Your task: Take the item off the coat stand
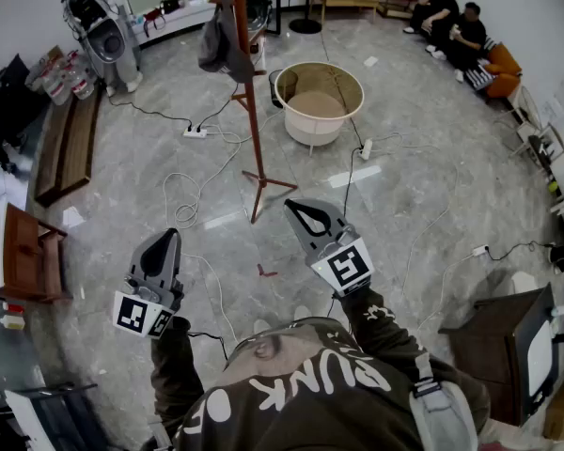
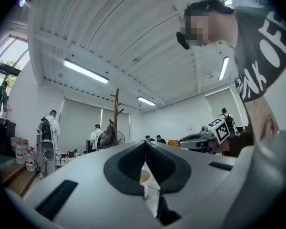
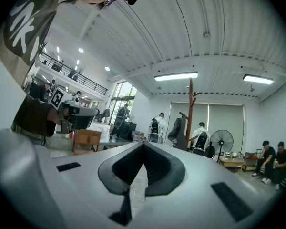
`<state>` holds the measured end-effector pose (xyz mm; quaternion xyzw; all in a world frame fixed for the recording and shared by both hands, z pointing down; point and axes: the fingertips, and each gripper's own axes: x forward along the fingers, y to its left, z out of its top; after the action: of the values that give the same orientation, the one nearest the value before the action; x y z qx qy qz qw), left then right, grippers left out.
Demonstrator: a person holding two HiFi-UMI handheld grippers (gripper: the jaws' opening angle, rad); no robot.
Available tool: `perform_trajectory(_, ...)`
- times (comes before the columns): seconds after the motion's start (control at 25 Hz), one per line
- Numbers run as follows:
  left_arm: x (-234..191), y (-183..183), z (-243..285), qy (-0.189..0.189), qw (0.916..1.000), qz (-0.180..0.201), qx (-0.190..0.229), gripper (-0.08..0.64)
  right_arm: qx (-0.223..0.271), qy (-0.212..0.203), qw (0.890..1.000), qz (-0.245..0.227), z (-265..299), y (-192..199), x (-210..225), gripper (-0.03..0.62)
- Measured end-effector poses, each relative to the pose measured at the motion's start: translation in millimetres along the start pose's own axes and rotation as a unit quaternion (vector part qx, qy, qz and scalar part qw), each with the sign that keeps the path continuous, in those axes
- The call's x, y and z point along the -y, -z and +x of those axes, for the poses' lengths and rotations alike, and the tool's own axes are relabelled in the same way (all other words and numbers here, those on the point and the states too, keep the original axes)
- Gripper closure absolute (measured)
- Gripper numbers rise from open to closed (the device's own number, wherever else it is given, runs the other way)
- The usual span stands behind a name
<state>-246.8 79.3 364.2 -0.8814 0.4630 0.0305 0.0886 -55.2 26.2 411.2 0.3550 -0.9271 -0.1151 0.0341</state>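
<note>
1. Head view, far left: a low wooden bench (image 1: 66, 148) runs along the wall edge of the floor; flat brown planks, matt.
2. Left gripper (image 1: 165, 237): a smooth grey plastic wedge, held low in front of the person; its jaws are pressed together with nothing between them, and the left gripper view shows the same.
3. Item (image 1: 216, 43): dark grey, soft, slumped fabric; bag or garment, cannot tell which; it hangs from a peg near the top of the coat stand (image 1: 248, 111), on its left side; neither gripper touches it.
4. Coat stand: a slim reddish-brown wooden pole; its splayed feet rest on the grey marbled floor (image 1: 432, 111), which is glossy and strewn with white cables.
5. Right gripper (image 1: 293, 207): the same wedge shape; clenched and empty; its tips are near the stand's feet, well apart from the item.
6. Round tub (image 1: 320, 92), just right of the stand: pale smooth wall, open top.
7. Progress, as a judgement: at the very start, nothing done; what is left is to approach, open one gripper, grasp the fabric and lift it clear of the peg.
</note>
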Motion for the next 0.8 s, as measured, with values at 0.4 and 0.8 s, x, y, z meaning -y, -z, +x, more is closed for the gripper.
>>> perform_trajectory(0.4,-0.9,2.9,1.9,-0.002,1.0000,-0.002,-0.002,0.555,-0.009,-0.002,1.000,0.003,1.9,3.6,1.5,0.583)
perform_trajectory(0.8,-5.3,2.9,5.2,-0.002,1.0000,-0.003,-0.005,0.555,-0.002,0.006,1.000,0.008,7.1,3.0,9.2,0.580)
